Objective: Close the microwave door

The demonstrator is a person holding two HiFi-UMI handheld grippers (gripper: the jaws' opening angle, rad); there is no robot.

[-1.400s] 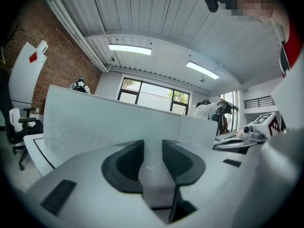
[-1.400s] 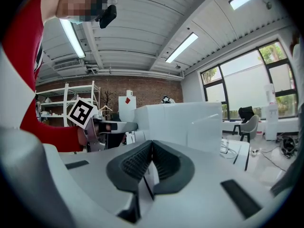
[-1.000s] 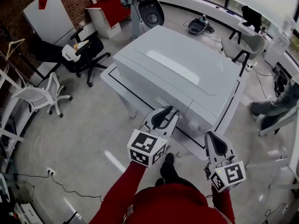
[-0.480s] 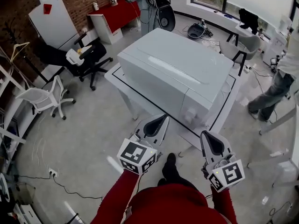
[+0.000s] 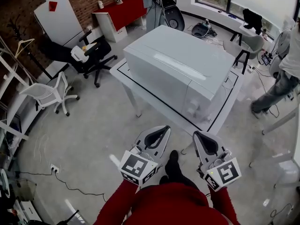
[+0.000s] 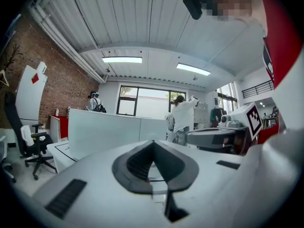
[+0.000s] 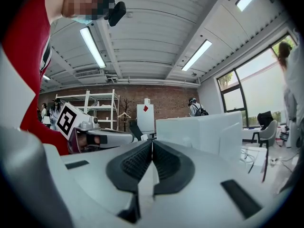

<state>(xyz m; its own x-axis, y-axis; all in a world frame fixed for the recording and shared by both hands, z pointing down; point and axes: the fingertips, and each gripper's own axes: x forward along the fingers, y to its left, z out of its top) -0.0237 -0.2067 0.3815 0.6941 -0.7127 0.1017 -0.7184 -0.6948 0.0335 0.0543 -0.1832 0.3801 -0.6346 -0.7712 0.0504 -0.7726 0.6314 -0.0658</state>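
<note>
The white microwave (image 5: 183,71) stands on a white table (image 5: 225,110) with its door (image 5: 159,81) flush against the front. Both grippers hang in front of the table, away from it and close to my body. My left gripper (image 5: 165,129) is shut with nothing between its jaws; in the left gripper view its jaws (image 6: 153,144) meet, with the microwave (image 6: 104,132) some way beyond. My right gripper (image 5: 199,136) is also shut and empty; in the right gripper view (image 7: 152,144) its jaws touch, and the microwave (image 7: 199,132) stands ahead to the right.
A black office chair (image 5: 91,55) and a white chair (image 5: 51,90) stand to the left. A red cabinet (image 5: 123,8) is at the back. A person (image 5: 281,74) stands at the right of the table. A cable (image 5: 70,186) lies on the floor.
Both grippers have drawn back from the microwave's front toward my body. The left gripper, which was at the door, now hangs apart from the table.
</note>
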